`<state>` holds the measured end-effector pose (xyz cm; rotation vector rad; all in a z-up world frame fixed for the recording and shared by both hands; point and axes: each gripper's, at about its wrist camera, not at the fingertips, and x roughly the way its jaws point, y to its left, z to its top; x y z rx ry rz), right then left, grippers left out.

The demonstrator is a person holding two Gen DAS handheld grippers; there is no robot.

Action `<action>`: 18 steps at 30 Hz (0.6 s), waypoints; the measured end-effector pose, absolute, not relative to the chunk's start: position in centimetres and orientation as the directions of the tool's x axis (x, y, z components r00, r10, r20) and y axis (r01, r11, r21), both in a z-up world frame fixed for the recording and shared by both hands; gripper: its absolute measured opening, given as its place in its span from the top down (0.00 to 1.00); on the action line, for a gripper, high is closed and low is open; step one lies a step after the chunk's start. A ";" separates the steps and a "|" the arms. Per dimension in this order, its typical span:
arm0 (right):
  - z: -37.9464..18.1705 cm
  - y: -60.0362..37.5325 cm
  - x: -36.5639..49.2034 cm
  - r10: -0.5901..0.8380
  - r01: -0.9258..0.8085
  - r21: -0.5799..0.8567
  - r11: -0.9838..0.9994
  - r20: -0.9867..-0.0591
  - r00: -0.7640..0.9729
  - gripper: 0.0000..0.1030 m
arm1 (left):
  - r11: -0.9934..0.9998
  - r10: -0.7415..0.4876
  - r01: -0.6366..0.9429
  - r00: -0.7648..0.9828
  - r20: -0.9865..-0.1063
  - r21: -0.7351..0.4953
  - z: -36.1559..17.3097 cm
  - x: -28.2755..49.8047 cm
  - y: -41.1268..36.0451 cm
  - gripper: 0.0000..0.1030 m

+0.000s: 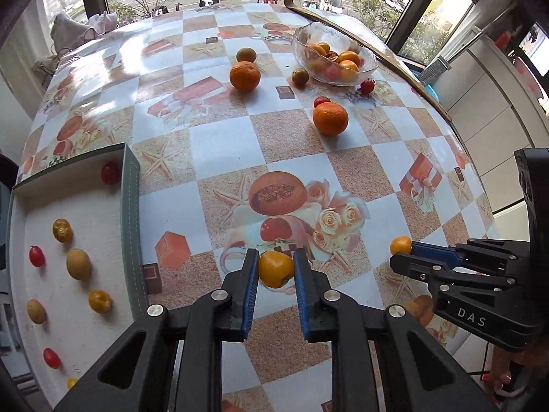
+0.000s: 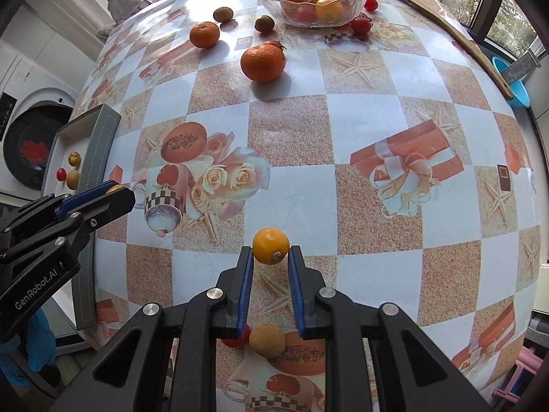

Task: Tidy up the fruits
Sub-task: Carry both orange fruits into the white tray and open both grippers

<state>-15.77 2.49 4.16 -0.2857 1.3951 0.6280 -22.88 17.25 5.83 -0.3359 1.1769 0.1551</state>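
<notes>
My left gripper [image 1: 275, 265] is shut on a yellow tomato [image 1: 275, 269] just above the table, right of the white tray [image 1: 132, 206]. My right gripper [image 2: 271, 252] is shut on a small kumquat [image 2: 270, 245] above the table; it also shows in the left wrist view [image 1: 400, 245]. The tray holds several small fruits: kumquats [image 1: 62, 230], red cherry tomatoes [image 1: 36, 256] and brown longans [image 1: 78, 263]. Two oranges [image 1: 330, 118] [image 1: 244, 75] lie on the table. A glass bowl [image 1: 308, 36] of fruit stands at the far side.
A longan [image 2: 267, 340] and a red cherry tomato [image 2: 236, 340] lie under my right gripper. Small green-brown fruits [image 1: 246, 55] [image 1: 300, 77] and cherry tomatoes [image 1: 367, 86] lie near the bowl. A wooden strip [image 1: 377, 51] edges the table's far right. A washing machine [image 2: 31, 144] stands left.
</notes>
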 end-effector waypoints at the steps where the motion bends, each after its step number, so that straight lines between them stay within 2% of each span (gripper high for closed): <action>1: 4.3 2.7 -15.7 0.245 -0.568 0.176 0.804 -0.969 0.046 0.78 | 0.938 -0.050 -0.299 0.382 -0.923 -0.175 6.0 -23.2 17.6 0.79; 10: 5.2 6.0 -16.4 0.258 -0.623 0.174 0.763 -0.965 0.047 0.78 | 0.909 -0.003 -0.380 0.398 -0.917 -0.168 7.1 -26.6 20.7 0.79; 18: 3.5 7.2 -17.6 0.241 -0.651 0.187 0.736 -0.971 -0.006 0.75 | 0.886 0.012 -0.430 0.389 -0.921 -0.170 6.5 -28.8 22.3 0.79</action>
